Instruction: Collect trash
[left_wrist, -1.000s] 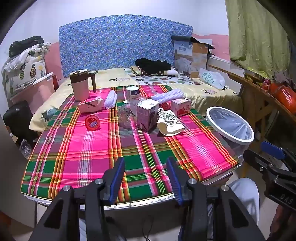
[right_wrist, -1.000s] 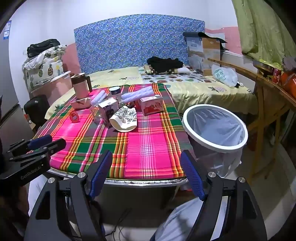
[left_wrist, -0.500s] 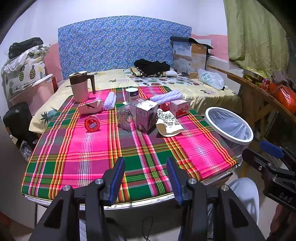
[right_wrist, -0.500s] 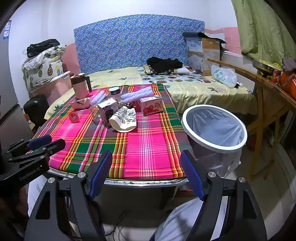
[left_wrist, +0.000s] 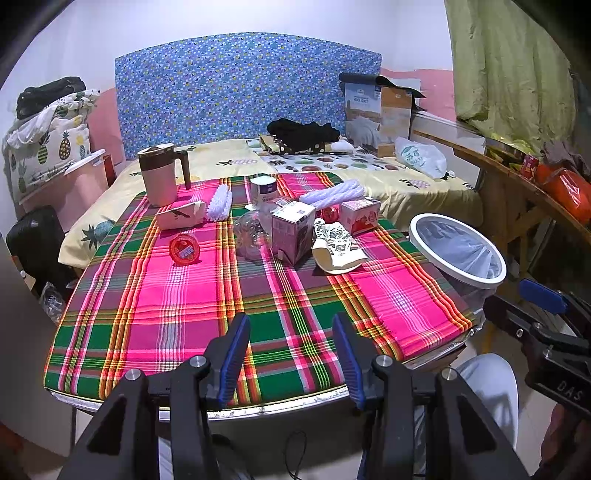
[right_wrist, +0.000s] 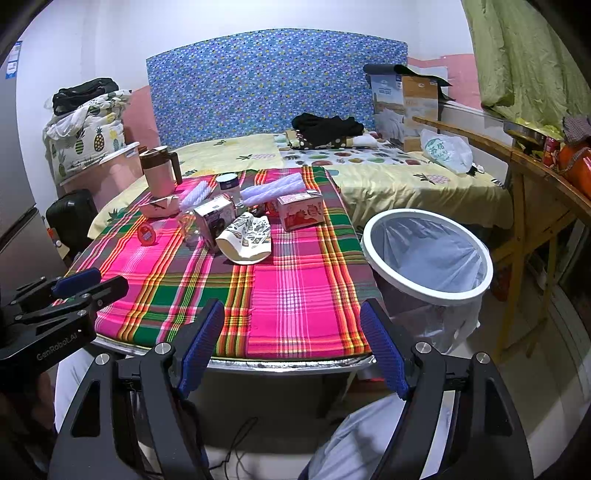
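Trash lies across the far half of the plaid-covered table (left_wrist: 177, 306): a crushed paper cup (left_wrist: 338, 249), a purple carton (left_wrist: 293, 230), a pink carton (left_wrist: 360, 216), a clear plastic bottle (left_wrist: 249, 234), a red round lid (left_wrist: 184, 250) and a flattened white box (left_wrist: 180, 218). A white-rimmed bin (right_wrist: 428, 254) lined with a bag stands at the table's right edge. My left gripper (left_wrist: 291, 350) hangs open over the near edge, nothing between its pads. My right gripper (right_wrist: 291, 343) is open wider, also empty, near the front right corner beside the bin.
A pink jug (left_wrist: 159, 175) and a white jar (left_wrist: 263, 189) stand at the table's far side. A bed (right_wrist: 388, 166) with clothes and a cardboard box lies behind. A wooden table (right_wrist: 535, 166) with clutter is on the right. A person's pale trousers (right_wrist: 369, 435) show below.
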